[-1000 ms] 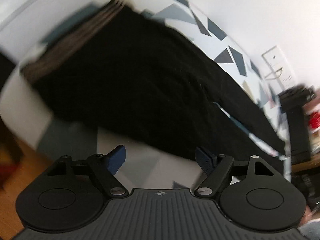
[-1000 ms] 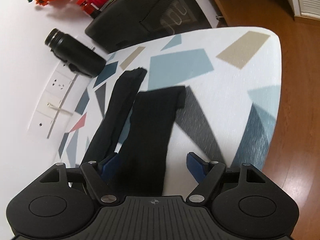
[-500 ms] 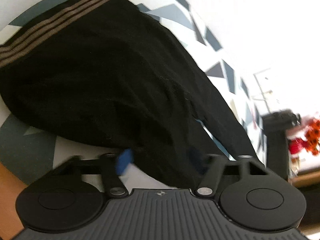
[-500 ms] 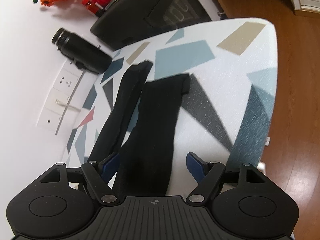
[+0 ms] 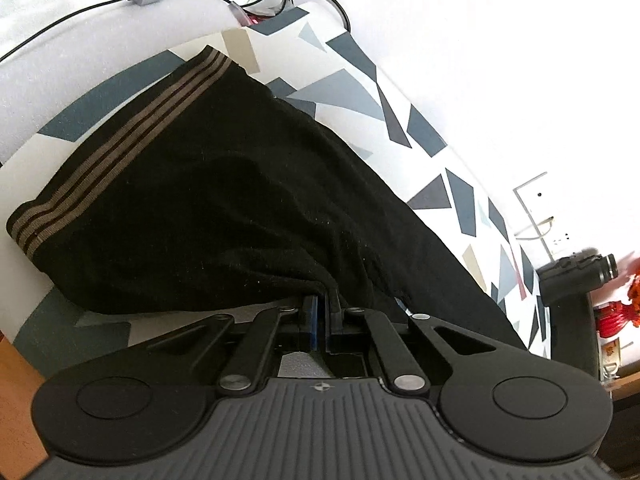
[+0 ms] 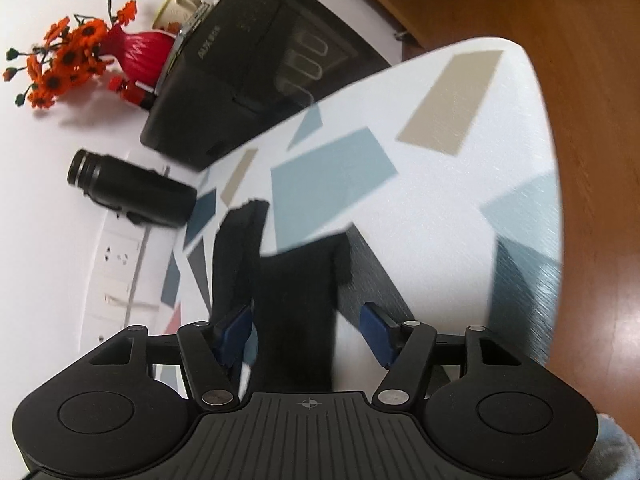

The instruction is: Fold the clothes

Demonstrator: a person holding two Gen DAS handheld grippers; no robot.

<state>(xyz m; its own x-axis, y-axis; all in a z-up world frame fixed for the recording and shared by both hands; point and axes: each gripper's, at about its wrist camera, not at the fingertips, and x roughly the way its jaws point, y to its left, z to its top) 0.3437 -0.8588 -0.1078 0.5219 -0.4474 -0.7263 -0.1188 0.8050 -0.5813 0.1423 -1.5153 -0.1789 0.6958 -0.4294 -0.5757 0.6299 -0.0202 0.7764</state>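
Closing since the earlier frame, left gripper [image 5: 323, 312] pinches black trousers [image 5: 208, 216]; right gripper [image 6: 306, 330], narrowing, straddles one leg [image 6: 298, 320] ungripped.

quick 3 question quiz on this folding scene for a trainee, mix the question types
1. True or false: the left gripper is shut on the black trousers.
2. The right gripper is: A) pressing on a trouser leg, B) open with the leg between its fingers, C) holding the red vase.
3. What colour are the waistband stripes?

Key: 1 true. 2 B; its jaws have just been closing, but the pads are not pressing on the cloth. 3 brown on black.
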